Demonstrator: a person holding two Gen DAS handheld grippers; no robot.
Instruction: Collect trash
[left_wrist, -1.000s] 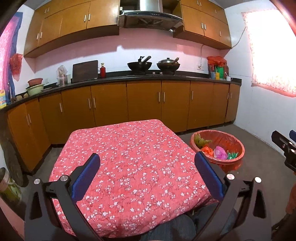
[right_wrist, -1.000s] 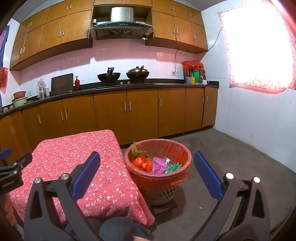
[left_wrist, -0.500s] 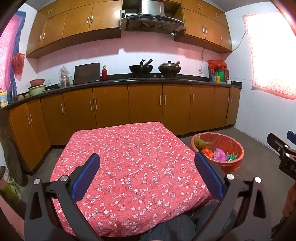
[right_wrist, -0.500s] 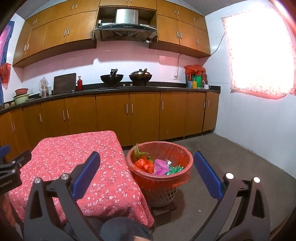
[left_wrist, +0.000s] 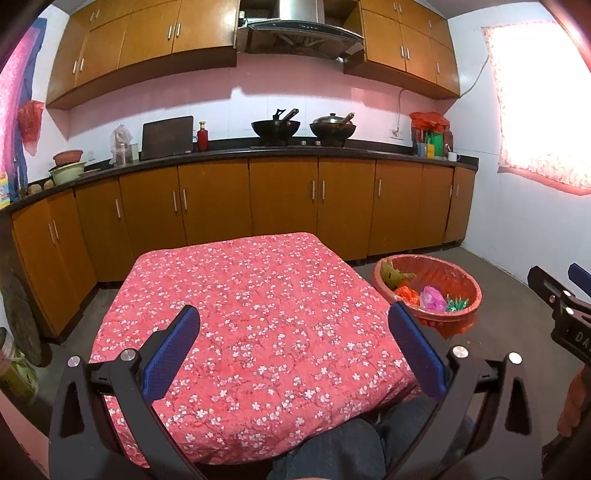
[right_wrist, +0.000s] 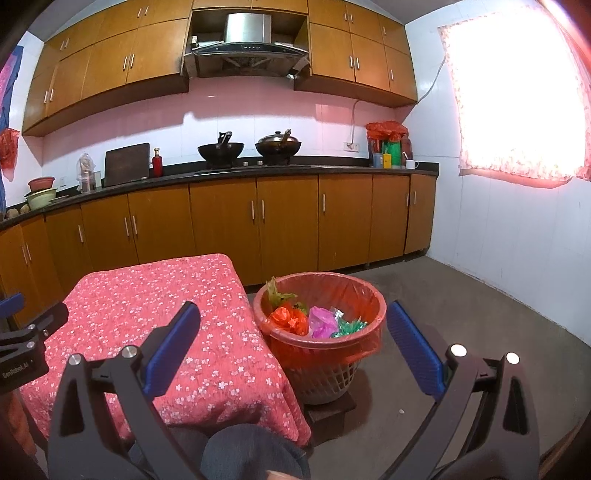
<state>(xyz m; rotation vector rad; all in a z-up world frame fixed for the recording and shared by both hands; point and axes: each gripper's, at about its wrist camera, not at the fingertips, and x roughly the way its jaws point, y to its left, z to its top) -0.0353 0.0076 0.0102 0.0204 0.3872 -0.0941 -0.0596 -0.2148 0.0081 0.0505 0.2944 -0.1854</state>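
Observation:
A waste basket lined with a red bag (right_wrist: 364, 295) stands on the floor right of the table; it also shows in the left wrist view (left_wrist: 463, 282). Inside lie orange (right_wrist: 288, 319), pink (right_wrist: 321, 321) and green (right_wrist: 349, 326) wrappers. My left gripper (left_wrist: 293, 349) is open and empty above the near half of the table with the red floral cloth (left_wrist: 251, 302). My right gripper (right_wrist: 293, 349) is open and empty, held above the basket's near side. No trash shows on the cloth.
Brown cabinets (left_wrist: 280, 206) with a dark counter run along the back wall, with two woks (left_wrist: 275, 127) on it. A white wall (right_wrist: 517, 240) with a bright window is on the right. Grey floor (right_wrist: 461, 295) lies around the basket. My knee (right_wrist: 251, 454) is below.
Both grippers have tilted up and drawn back a little, so the table and basket sit lower in both views. Both stay open and empty.

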